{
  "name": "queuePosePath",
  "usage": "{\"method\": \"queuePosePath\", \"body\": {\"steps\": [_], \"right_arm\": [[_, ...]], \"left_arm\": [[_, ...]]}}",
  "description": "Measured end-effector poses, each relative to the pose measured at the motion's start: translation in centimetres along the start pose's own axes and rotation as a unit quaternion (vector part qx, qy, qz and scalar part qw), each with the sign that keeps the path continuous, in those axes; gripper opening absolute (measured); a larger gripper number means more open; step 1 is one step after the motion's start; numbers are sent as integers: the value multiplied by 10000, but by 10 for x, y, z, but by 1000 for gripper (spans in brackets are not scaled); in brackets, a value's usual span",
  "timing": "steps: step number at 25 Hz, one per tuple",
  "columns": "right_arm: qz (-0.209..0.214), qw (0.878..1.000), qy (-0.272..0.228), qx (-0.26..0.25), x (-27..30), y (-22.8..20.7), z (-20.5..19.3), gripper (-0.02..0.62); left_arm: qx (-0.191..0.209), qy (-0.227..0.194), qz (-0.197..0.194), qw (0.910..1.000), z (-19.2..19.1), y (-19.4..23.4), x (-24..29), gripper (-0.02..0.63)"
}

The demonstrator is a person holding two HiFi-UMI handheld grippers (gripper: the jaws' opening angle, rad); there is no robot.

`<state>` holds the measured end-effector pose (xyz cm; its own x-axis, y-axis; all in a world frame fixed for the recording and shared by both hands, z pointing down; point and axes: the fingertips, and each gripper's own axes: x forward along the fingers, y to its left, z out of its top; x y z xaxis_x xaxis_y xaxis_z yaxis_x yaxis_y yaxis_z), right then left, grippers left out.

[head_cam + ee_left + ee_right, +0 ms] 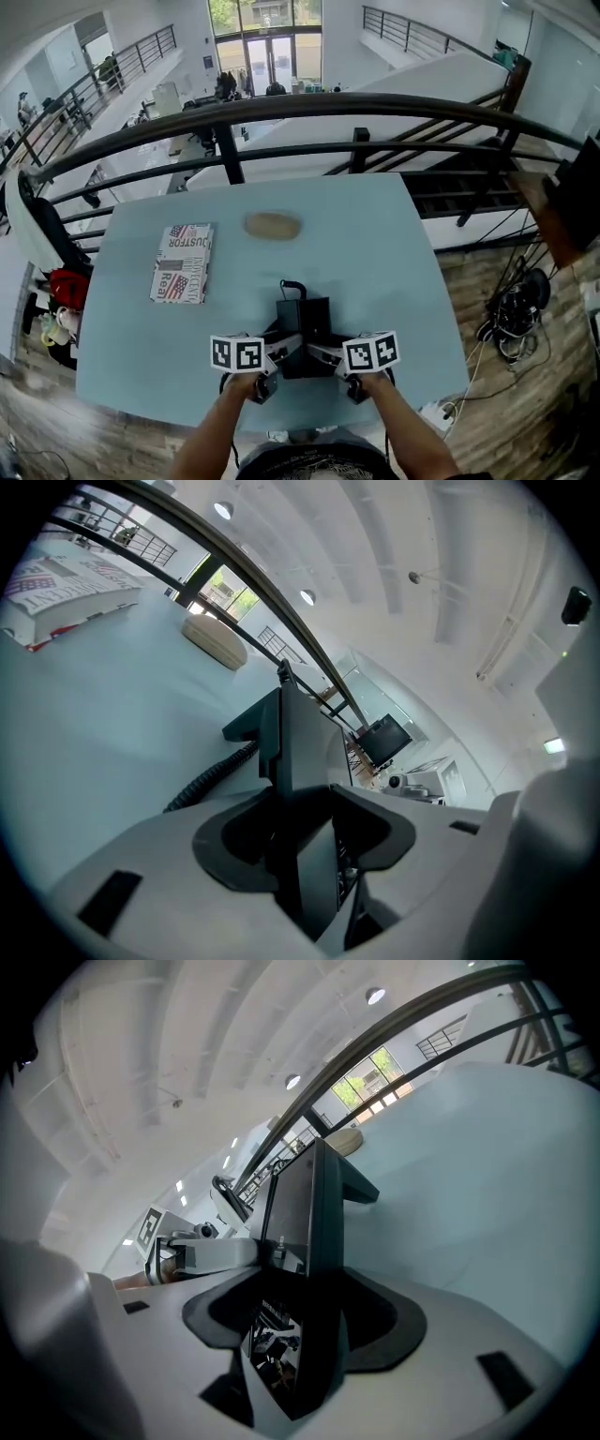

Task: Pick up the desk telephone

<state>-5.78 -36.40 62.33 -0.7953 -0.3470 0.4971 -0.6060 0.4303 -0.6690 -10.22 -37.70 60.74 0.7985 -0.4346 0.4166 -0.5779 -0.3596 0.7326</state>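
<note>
The black desk telephone (302,323) stands near the front edge of the pale blue table (384,253), its coiled cord (211,775) trailing off on its left. My left gripper (279,345) holds the phone's left edge. In the left gripper view the phone (298,752) fills the gap of that gripper (305,860), with the jaws tight against it. My right gripper (325,350) straddles the phone's right edge. In the right gripper view the phone (305,1213) runs between the jaws of that gripper (298,1340), and a slit shows beside its glossy face.
A printed book (182,262) lies flat at the table's left. A tan oblong object (273,225) sits towards the far edge. A dark metal railing (281,108) runs behind the table, above an open drop. Cables (511,314) lie on the floor at the right.
</note>
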Motion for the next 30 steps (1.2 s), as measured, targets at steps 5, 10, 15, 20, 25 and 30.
{"method": "queuePosePath", "body": {"steps": [5, 10, 15, 20, 25, 30], "right_arm": [[-39, 9998, -56, -167, -6, 5, 3, 259], [-12, 9995, -222, -225, -15, 12, 13, 256], [20, 9986, -368, -390, -21, 24, 28, 255], [52, 9962, -597, -637, -28, 40, 49, 255], [124, 9915, -921, -905, -40, 62, 76, 255], [182, 9829, -1293, -1297, -54, 90, 108, 255]], "left_arm": [[51, -129, -40, 9999, 2, -8, -3, 192], [69, -330, -90, 9994, 11, -19, -8, 192], [332, -493, -61, 9982, 25, -28, -16, 192], [585, -765, -74, 9953, 46, -44, -28, 192], [929, -1060, -103, 9900, 73, -67, -42, 192], [1308, -1440, -184, 9807, 104, -94, -62, 192]]}}
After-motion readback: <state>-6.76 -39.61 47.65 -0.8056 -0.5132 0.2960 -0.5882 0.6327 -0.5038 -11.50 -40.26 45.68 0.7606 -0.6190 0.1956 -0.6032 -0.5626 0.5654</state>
